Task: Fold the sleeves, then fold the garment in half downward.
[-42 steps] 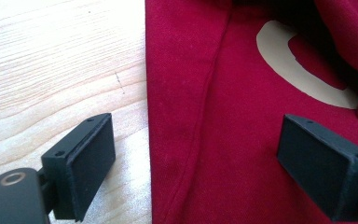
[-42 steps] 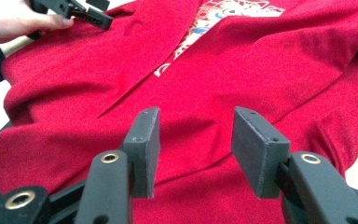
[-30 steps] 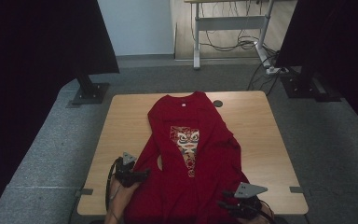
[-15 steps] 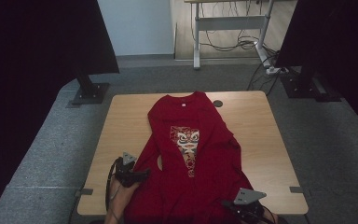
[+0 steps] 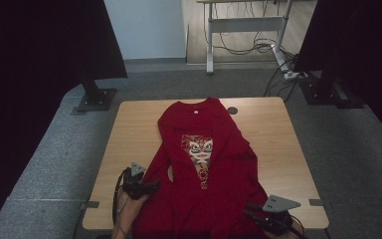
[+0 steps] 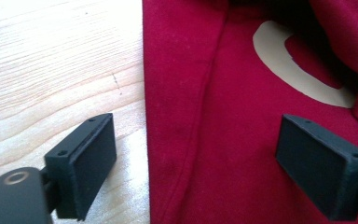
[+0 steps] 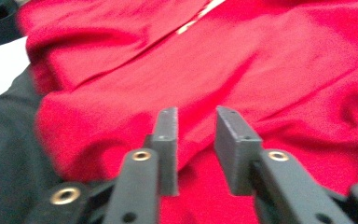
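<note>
The red shirt [image 5: 204, 164] is lying flat on the table [image 5: 273, 144], with its bottom hem hanging off the near edge. It is looking soft, light and floppy, so it is likely bending and bunching when lifted. The left hand-held gripper [image 6: 193, 172] is standing wide open over the shirt's side edge. The right hand-held gripper [image 7: 195, 149] has just been opening; it seems to be gripping nothing, though that view is blurry. Pinching the thicker seams is probably best.

A light wooden counter [image 5: 129, 129] with rounded corners stands on grey carpet. A red shirt [image 5: 214, 169] with a printed mask design lies spread down its middle, collar at the far edge, hem hanging over the near edge. A small dark round disc [image 5: 233, 110] sits just beside the collar.
</note>
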The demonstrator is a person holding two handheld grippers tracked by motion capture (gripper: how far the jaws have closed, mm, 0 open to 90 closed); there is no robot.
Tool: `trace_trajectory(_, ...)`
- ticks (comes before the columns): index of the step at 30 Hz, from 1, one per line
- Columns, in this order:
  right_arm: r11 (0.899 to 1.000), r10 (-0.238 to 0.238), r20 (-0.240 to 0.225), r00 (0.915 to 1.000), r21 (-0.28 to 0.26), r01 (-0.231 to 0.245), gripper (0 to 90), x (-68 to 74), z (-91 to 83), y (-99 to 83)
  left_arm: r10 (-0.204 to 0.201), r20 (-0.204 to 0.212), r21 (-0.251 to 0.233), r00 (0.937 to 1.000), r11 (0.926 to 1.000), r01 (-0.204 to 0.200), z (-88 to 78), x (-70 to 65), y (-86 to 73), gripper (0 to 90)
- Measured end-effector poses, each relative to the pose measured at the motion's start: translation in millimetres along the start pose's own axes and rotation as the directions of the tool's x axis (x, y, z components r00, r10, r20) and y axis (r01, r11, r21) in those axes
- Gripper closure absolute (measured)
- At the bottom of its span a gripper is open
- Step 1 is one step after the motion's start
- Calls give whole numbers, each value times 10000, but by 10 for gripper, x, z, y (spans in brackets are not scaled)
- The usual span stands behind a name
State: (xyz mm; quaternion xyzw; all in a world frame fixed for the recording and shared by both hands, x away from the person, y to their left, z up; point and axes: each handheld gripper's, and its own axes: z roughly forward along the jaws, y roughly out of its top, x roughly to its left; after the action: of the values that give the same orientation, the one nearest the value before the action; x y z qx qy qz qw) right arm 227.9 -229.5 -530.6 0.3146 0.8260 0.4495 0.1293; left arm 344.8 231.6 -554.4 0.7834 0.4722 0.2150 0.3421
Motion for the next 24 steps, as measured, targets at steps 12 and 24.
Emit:
trace_trajectory(12,9950,726,3028,9503,432,-898,263,-427,190,67,-65,-82,58,9999,10000,65,-42,55,-52,109)
trace_trajectory(24,9804,1528,3733,9151,590,-1877,201,-669,195,-138,-147,-128,134,9998,9998,149,-35,78,-51,64)
